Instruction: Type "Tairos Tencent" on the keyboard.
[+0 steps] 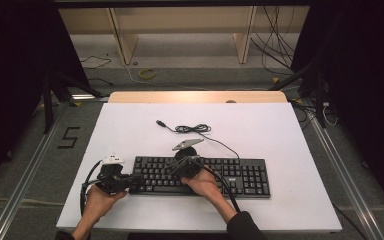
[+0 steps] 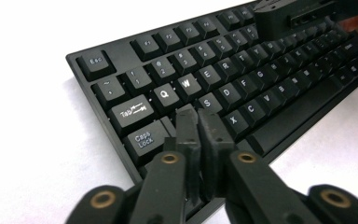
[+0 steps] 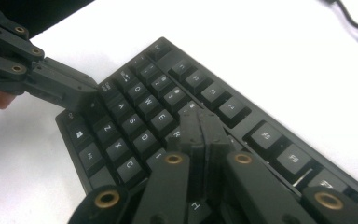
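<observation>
White table (image 1: 280, 150), black keyboard (image 1: 240, 175) at near centre. Left gripper (image 2: 198, 114) over A key, jaws together; right gripper (image 3: 200, 116) over upper letter rows, jaws together, apparently touching keys. Loose cable (image 1: 192, 129) behind.

One keyboard (image 1: 202, 175) lies under the two grippers, left (image 1: 135, 182) and right (image 1: 172, 167), each held by one hand. One coiled cable (image 1: 192, 129) lies beyond the right gripper.
</observation>
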Motion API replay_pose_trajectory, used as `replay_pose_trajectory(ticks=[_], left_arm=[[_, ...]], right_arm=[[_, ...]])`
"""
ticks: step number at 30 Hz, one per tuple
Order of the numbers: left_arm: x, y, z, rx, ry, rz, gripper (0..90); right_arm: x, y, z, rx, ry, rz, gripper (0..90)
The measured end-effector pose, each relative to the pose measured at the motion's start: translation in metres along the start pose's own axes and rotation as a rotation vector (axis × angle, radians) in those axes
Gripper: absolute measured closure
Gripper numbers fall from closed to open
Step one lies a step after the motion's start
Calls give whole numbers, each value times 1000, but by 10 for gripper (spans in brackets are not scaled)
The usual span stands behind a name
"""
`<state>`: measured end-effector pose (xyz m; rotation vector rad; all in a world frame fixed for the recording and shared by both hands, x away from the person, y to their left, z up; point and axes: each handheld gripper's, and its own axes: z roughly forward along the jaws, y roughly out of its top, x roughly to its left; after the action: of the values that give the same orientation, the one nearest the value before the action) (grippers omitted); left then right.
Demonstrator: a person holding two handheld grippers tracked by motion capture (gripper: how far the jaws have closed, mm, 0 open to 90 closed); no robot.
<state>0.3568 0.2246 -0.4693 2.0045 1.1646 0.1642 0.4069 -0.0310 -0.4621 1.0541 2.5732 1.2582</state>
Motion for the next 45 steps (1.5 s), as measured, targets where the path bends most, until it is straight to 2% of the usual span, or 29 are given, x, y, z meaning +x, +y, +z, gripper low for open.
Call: replay_pose_trajectory(ticks=[9,16,26,36,45], left_arm=[[0,1,-1,-38,-25,-11,738],[-1,4,-1,-44,-34,-26,593],[-1,6,1,-53,-43,-32,454],[-2,8,3,-66,-44,-29,391],[-3,12,4,-70,-43,-18,372]], right_arm=[[-3,-2,-6,-18,17,7,795],[-4,-3,-12,-36,32,11,689],[-2,-6,-19,-38,46,10,572],[-1,-11,-25,-40,49,11,494],[-1,-17,-33,-40,43,8,450]])
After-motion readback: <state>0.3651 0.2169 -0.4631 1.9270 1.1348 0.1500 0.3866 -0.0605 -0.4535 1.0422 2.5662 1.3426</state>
